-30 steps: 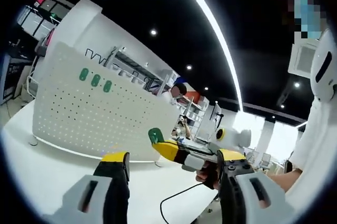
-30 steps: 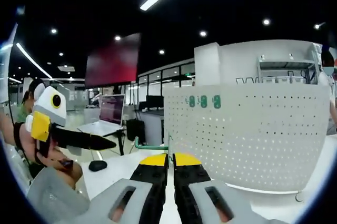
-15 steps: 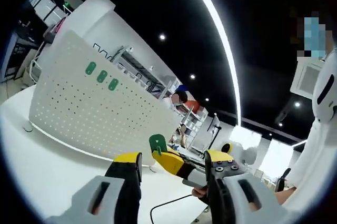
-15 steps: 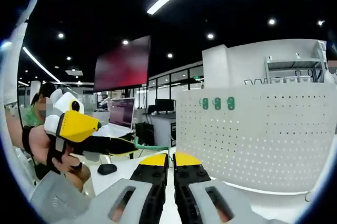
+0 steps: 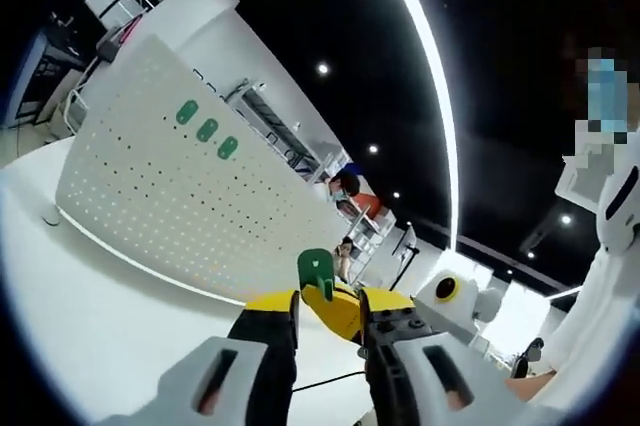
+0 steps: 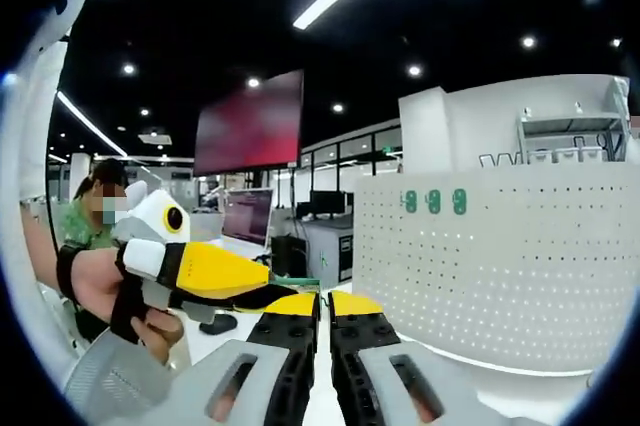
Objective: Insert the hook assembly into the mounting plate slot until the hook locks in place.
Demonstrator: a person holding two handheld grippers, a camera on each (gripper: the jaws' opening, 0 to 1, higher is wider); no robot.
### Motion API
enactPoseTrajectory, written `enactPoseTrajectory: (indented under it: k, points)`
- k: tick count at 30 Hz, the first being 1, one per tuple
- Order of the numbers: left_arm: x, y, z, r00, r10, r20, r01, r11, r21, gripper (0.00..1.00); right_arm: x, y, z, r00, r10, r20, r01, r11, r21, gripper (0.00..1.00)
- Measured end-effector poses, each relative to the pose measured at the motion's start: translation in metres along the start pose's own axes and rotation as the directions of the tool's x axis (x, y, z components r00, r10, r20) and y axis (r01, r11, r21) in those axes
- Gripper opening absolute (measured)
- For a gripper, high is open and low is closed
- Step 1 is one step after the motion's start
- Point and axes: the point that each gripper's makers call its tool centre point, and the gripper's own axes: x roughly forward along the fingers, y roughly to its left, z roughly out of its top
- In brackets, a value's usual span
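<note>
A white pegboard mounting plate (image 5: 170,206) stands upright on the table, and three green pieces (image 5: 207,130) sit side by side near its top. It fills the right side of the right gripper view (image 6: 500,256). My right gripper (image 6: 325,304) is shut on a green hook (image 6: 295,282), whose thin rod pokes out to the left. In the left gripper view that hook's flat green head (image 5: 316,271) sticks up from the right gripper's yellow tip (image 5: 322,294), between the narrowed jaws of my left gripper (image 5: 328,304). The left gripper (image 6: 272,296) reaches the hook from the left.
The white table (image 5: 100,316) carries the plate on small feet. A black cable (image 5: 320,384) trails across it. A person's hand (image 6: 150,321) holds the left gripper. A computer mouse (image 6: 222,323) and a monitor (image 6: 245,216) sit behind. People stand in the background.
My left gripper's jaws have narrowed from wide apart to close around the right gripper's tip and hook. The two grippers have come together. Both views have tilted.
</note>
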Motion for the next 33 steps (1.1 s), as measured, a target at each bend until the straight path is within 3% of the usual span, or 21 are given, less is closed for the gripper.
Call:
enactPoseTrajectory:
  k: [4,20,33]
  points:
    - [0.0,0.003,0.001,1.0,0.009,-0.001,-0.009,1.0,-0.017,0.13,0.002,0.006,0.0,1.0,0.024,0.0,-0.024,1.0,-0.001,0.02]
    - [-0.002,0.013,0.003,0.999,0.033,0.002,-0.033,0.997,-0.069,0.04,0.007,0.011,-0.004,1.0,0.017,-0.023,-0.019,0.996,-0.086,0.03]
    - [-0.004,0.019,0.009,0.998,0.064,0.008,-0.064,0.998,0.013,0.03,0.011,0.01,-0.001,0.999,0.018,-0.027,-0.02,0.997,-0.075,0.05]
